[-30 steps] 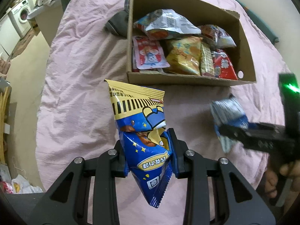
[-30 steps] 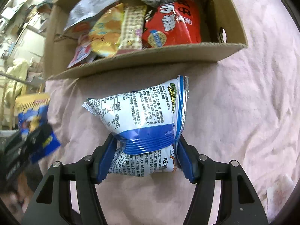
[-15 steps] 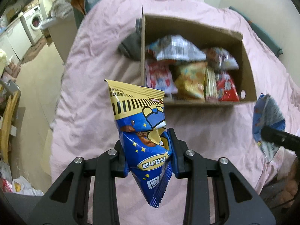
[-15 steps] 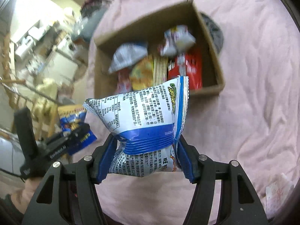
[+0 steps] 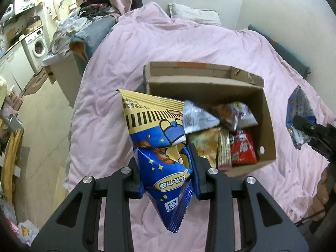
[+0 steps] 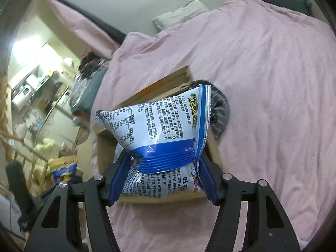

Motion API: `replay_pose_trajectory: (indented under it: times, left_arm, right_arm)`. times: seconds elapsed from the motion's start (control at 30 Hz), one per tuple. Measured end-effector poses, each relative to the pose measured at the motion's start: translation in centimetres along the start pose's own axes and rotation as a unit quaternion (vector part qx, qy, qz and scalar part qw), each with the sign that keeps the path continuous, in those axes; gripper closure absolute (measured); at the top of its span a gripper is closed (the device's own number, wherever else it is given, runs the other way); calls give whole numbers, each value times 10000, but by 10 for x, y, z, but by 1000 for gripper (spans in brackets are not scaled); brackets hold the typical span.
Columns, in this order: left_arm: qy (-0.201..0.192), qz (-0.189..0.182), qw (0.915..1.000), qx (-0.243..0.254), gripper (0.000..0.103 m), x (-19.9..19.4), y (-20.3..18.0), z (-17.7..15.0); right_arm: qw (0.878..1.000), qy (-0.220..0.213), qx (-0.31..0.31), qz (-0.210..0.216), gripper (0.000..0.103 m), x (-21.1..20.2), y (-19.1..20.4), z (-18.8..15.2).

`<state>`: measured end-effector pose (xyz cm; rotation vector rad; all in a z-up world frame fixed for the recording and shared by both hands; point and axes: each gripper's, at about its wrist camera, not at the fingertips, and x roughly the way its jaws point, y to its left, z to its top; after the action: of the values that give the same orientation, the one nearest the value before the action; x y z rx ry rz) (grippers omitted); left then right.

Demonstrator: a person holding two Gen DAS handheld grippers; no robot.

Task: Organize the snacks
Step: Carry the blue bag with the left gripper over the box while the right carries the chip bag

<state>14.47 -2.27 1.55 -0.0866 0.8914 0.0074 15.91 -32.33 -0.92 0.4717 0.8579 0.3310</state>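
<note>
Fingers of the left gripper (image 5: 167, 173) pinch a blue-yellow snack bag (image 5: 159, 145); right gripper (image 6: 161, 180) fingers pinch a white-blue bag (image 6: 159, 130).

Left tool (image 5: 168, 171) clamped on a blue packet, right tool (image 6: 161, 178) clamped on a white packet

The open brown cardboard box (image 5: 266, 115) on the pink-covered bed (image 5: 130, 63) is filled along its near side by packed snack bags (image 5: 222, 134); bare floor is left at its far side. Open bedding is seen left and right of it. A grey garment (image 6: 220, 113) is pressed against one wall.
</note>
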Motion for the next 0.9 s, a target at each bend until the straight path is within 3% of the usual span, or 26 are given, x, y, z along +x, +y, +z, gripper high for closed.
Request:
replay_pose_trajectory:
  times: [0.27,0.6,0.9]
  left_arm:
    - [74,-134,9999,74,74,34,-9,13]
    - [49,-643,9978,-126,73,63,-8,20]
    - [116,-716,9974,-23,72,70,-13,22]
  right_arm:
    - [9990,404,-37,-183,38,42,9,0]
    - [9937,1010,-300,-385,35,79,21,-19]
    - [9932,1045,-213,-464,35,83,17,-18]
